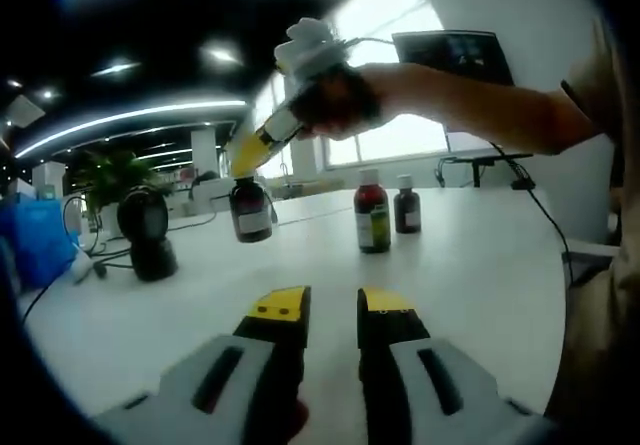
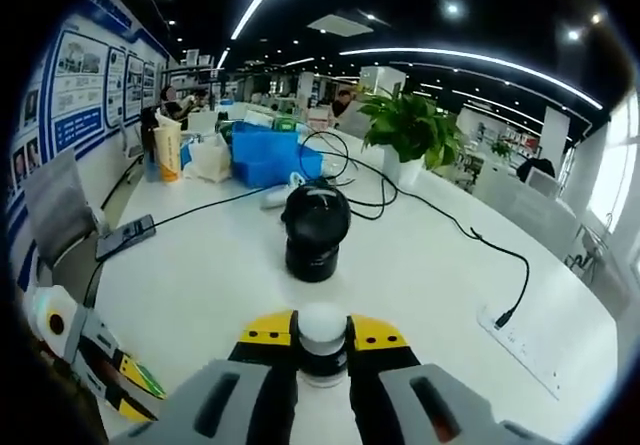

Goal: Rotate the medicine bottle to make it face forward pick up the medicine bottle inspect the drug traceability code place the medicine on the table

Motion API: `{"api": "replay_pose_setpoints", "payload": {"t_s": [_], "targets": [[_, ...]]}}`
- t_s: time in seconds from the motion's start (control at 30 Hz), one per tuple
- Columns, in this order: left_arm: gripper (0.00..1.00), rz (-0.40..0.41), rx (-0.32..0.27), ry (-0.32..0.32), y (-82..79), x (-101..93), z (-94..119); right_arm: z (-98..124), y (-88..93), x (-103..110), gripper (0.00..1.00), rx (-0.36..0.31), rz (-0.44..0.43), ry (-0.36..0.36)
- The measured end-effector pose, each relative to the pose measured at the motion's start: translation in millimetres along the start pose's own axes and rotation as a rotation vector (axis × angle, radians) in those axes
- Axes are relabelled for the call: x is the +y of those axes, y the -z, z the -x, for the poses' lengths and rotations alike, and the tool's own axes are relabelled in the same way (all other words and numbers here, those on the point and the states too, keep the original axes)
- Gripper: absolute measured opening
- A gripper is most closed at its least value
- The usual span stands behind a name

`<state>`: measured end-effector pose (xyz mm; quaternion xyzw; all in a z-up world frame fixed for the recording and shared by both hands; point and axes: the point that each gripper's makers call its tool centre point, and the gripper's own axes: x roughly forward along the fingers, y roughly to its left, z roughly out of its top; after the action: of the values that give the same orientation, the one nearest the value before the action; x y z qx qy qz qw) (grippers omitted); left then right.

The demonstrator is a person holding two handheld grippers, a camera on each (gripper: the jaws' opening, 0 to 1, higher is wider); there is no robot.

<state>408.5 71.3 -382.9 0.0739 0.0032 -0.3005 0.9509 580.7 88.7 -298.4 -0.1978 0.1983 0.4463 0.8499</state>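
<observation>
Both views look low across the white table (image 1: 480, 265), sharing the scanner (image 2: 315, 230).

Between the right gripper's (image 2: 322, 337) jaws only the white cap of the medicine bottle (image 2: 322, 343) shows; its body and label are hidden below them. In the left gripper view, the held bottle's label, well beyond the jaws, is too blurred to read.

Dark medicine bottle (image 1: 251, 210) with white cap hangs upright above table
</observation>
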Motion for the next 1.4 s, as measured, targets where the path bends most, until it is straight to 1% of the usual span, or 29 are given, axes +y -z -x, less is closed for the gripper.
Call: {"api": "replay_pose_setpoints", "payload": {"t_s": [0.27,0.47,0.8,0.97,1.17,1.4], "targets": [[0.11,0.000,0.001,0.000,0.5,0.4,-1,-18,-18.5,-2,0.14,-0.011,-0.012,-0.004],[0.11,0.002,0.002,0.000,1.0,0.4,-1,-32,-33.9,1,0.14,-0.020,-0.008,-0.014],[0.11,0.004,-0.001,0.003,1.1,-0.3,-1,-53,-49.8,2,0.14,-0.017,0.004,-0.018],[0.11,0.006,-0.002,0.003,0.9,-0.5,-1,-66,-50.8,-1,0.14,-0.011,-0.007,-0.016],[0.11,0.007,-0.003,0.005,0.8,-0.9,-1,-78,-47.1,-3,0.14,-0.008,-0.026,-0.017],[0.11,0.008,-0.001,0.003,1.1,-0.7,-1,-79,-47.0,-5,0.14,-0.014,-0.036,-0.014]]}}
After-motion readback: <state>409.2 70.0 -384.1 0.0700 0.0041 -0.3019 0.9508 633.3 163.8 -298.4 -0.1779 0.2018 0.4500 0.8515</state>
